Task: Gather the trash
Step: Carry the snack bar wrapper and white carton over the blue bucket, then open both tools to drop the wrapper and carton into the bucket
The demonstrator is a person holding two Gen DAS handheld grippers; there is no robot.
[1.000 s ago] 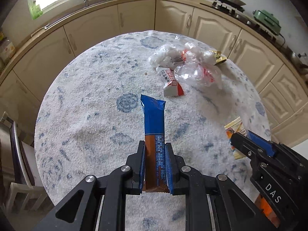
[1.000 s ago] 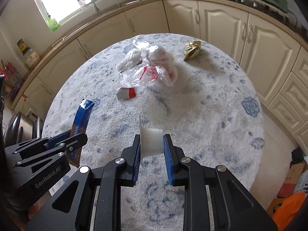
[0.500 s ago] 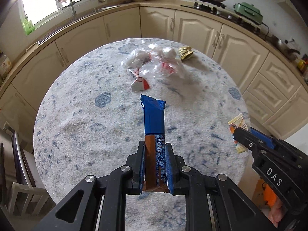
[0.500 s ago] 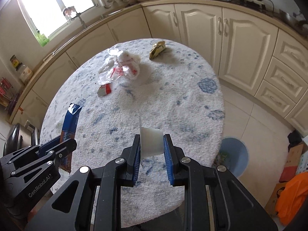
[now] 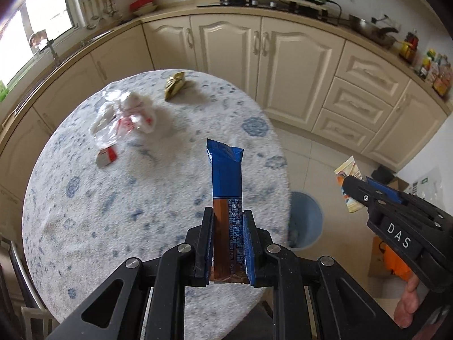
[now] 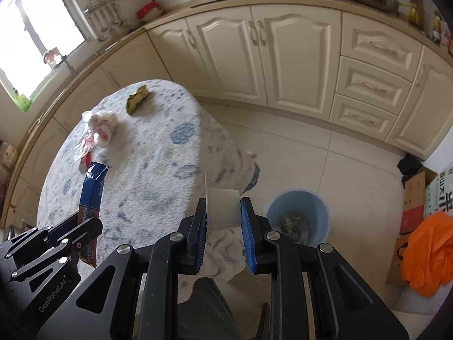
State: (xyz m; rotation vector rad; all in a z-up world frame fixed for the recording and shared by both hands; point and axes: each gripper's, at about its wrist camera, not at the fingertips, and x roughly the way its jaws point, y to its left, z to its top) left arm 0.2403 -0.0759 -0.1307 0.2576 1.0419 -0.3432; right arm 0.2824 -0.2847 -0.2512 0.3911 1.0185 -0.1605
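Gripping a blue wrapper (image 5: 226, 187) lengthwise, left tongs (image 5: 228, 243); right tongs (image 6: 223, 221) clamp white cup (image 6: 222, 208).

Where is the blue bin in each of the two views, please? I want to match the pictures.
Left wrist view: the blue bin is right of centre, on the floor, partly hidden behind the table edge.
Right wrist view: lower right of centre, fully visible, with trash inside.
Shared landmark: the gold wrapper at the table's far edge.

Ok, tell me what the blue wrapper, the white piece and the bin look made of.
Blue wrapper: glossy printed plastic film, probably; crimped end. White piece: matte and translucent, plastic or waxed paper, unclear. Bin: smooth pale-blue moulded plastic, by its even sheen.
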